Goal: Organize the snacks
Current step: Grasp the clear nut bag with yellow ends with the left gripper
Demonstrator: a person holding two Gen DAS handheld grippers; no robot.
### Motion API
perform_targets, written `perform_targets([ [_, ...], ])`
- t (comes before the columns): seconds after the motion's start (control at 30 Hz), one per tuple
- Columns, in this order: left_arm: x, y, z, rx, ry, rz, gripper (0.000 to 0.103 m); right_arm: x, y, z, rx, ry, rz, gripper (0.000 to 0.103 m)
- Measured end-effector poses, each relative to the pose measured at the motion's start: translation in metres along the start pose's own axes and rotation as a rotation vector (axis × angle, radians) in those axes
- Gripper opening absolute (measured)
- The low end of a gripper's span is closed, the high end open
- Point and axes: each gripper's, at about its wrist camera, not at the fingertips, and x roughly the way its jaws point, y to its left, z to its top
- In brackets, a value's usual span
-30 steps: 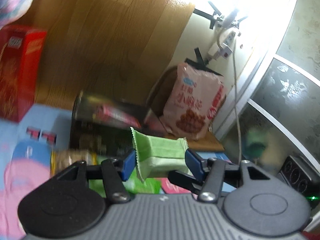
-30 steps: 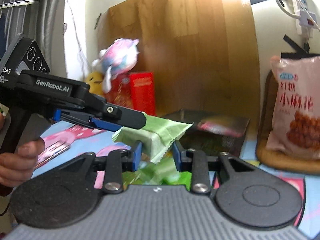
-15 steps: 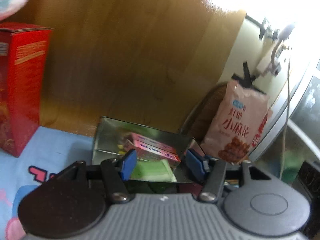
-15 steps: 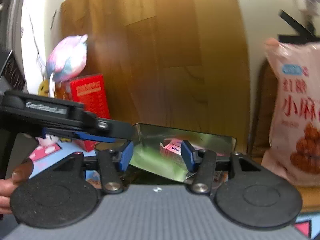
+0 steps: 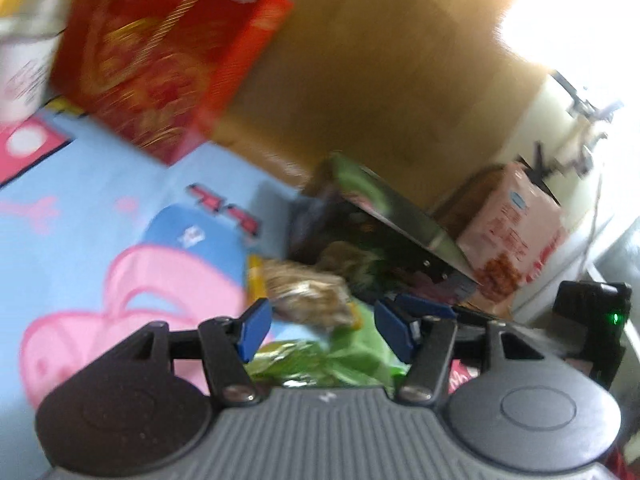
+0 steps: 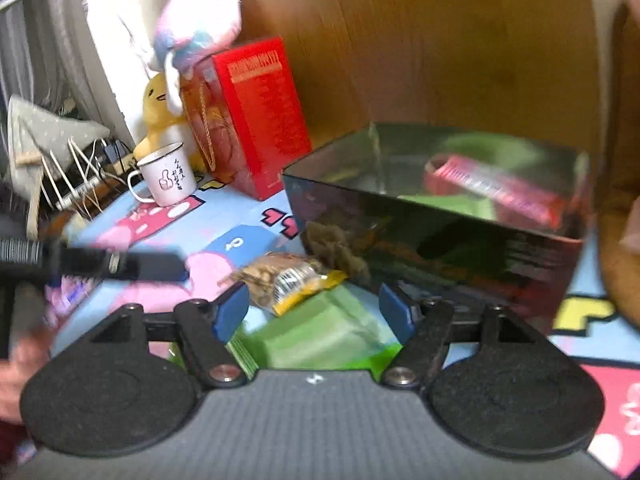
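- Play mat [image 6: 248, 216]: pale blue with pink cartoon figures, covering the surface beneath everything; also across the left of the left wrist view [image 5: 80, 216].
- Wooden panel [image 6: 440, 40]: brown, upright behind the goods.
- Dark open box [image 6: 440, 248]: shiny inner walls, standing on the mat at centre right. Inside lie a pink-red snack bar [image 6: 496, 188] and a green packet [image 6: 464, 204]. Blurred in the left wrist view [image 5: 380, 232].
- Red carton [image 6: 256, 116]: upright, left of the dark box and apart from it; gold print, cord handle.
- Pink snack bag [image 5: 516, 232]: leaning upright to the right of the dark box, brown snack balls printed on it.
- Plush toys [image 6: 196, 28]: a pink-and-white one atop the red carton, a yellow one behind the mug.
- Right gripper [image 6: 314, 312]: blue pads well apart, jaws have just been opening, gripping nothing; snack packets lie on the mat below and between them.
- Left gripper [image 5: 322, 330]: blue pads apart, jaws widening slightly, nothing clamped; its black body shows blurred at the left of the right wrist view.
- Green wrapper [image 6: 320, 336]: flat on the mat, directly in front of the dark box.
- White enamel mug [image 6: 168, 178]: standing left of the red carton.
- Nut packet [image 6: 284, 280]: yellow-edged, clear window, lying against the green wrapper's far edge, touching the box front.
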Motion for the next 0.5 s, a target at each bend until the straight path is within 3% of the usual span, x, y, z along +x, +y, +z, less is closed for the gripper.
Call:
perform_targets([
  [0.13, 0.007, 0.016, 0.017, -0.058, -0.047, 0.046, 0.059, 0.028, 0.005, 0.016, 0.037, 0.074, 0.030, 0.072],
  [0.23, 0.034, 0.022, 0.028, -0.064, -0.011, 0.087, 0.059, 0.045, 0.014, 0.017, 0.014, 0.135, 0.015, 0.070],
  [0.33, 0.052, 0.027, 0.025, -0.082, 0.016, 0.054, 0.057, 0.050, 0.021, 0.011, -0.053, 0.176, -0.014, 0.061],
  [0.4, 0.056, 0.023, 0.022, -0.063, 0.044, 0.029, 0.051, 0.051, 0.027, 0.007, -0.108, 0.164, -0.040, 0.052],
  [0.43, 0.057, 0.022, 0.020, -0.058, 0.054, 0.025, 0.049, 0.049, 0.031, 0.005, -0.125, 0.157, -0.045, 0.041],
  [0.5, 0.055, 0.018, 0.017, -0.043, 0.058, 0.036, 0.046, 0.043, 0.035, 0.003, -0.126, 0.144, -0.036, 0.038],
])
